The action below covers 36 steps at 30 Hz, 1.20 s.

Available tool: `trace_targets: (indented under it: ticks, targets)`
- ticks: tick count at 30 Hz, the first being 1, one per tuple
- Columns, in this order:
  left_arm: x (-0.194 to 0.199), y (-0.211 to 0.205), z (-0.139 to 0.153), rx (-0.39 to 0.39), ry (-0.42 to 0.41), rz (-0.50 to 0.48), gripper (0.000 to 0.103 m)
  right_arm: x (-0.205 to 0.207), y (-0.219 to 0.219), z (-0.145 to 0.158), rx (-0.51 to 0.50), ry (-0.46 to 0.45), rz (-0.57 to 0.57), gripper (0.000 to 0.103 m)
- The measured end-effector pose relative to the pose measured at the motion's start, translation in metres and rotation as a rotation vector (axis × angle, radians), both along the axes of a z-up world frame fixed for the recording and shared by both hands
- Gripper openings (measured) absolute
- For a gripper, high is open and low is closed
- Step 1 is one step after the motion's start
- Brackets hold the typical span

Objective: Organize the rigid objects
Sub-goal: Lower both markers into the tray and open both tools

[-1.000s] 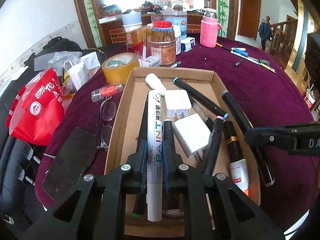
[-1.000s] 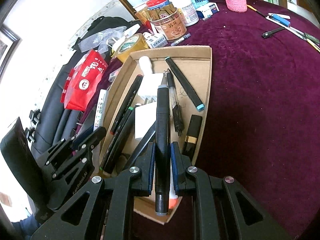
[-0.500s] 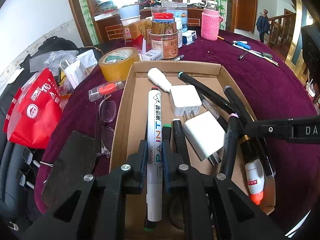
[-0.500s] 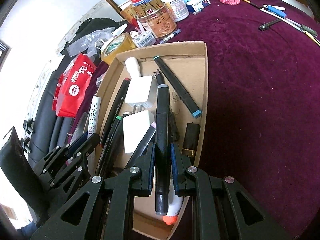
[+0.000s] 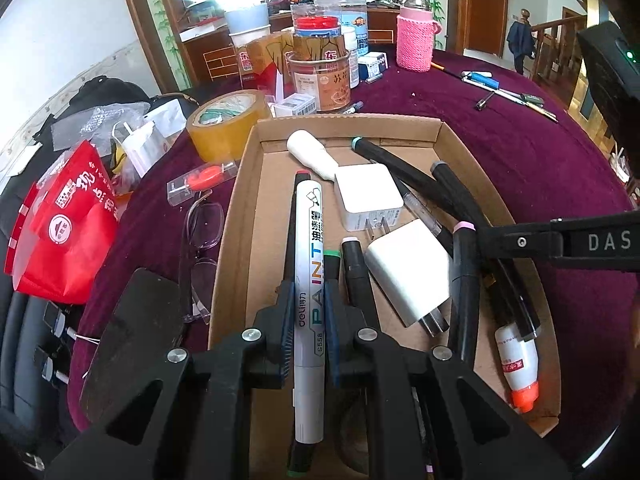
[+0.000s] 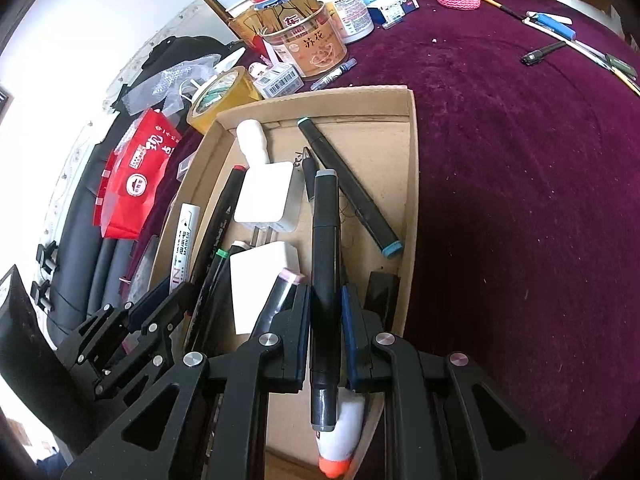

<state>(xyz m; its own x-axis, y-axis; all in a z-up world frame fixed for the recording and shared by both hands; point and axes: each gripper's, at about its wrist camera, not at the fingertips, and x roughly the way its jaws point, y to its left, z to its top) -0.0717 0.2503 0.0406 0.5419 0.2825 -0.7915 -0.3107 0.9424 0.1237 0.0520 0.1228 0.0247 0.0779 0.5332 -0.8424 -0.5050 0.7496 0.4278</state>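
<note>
Cardboard tray [image 5: 446, 136] mostly filled
Left gripper [image 5: 308, 312] clamps white paint marker [image 5: 310, 280]; right gripper [image 6: 325, 314] clamps black marker [image 6: 325, 264]; both unplaced.

Left wrist view: sits just behind the left gripper [image 5: 308, 296], facing steeply down and forward, close over the cardboard tray's [image 5: 248, 184] near left part.
Right wrist view: sits just behind the right gripper [image 6: 326, 300], tilted down likewise, close over the tray's [image 6: 412, 184] near right edge.
Shared ground: both take in the tray, the tape roll [image 5: 226, 120] and tin [image 6: 310, 46] beyond its far edge, and each other's gripper.
</note>
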Motion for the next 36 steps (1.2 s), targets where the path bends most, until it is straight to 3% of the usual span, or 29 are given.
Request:
trace_targets:
  ticks: [32, 36]
  targets:
    - [0.009, 0.002, -0.012, -0.025, 0.036, -0.025, 0.013, -0.003, 0.022, -0.005, -0.062, -0.053, 0.04, 0.014]
    - [0.01, 0.003, -0.013, -0.04, 0.037, -0.022, 0.015, -0.008, 0.022, 0.001, -0.072, -0.082, 0.052, 0.021]
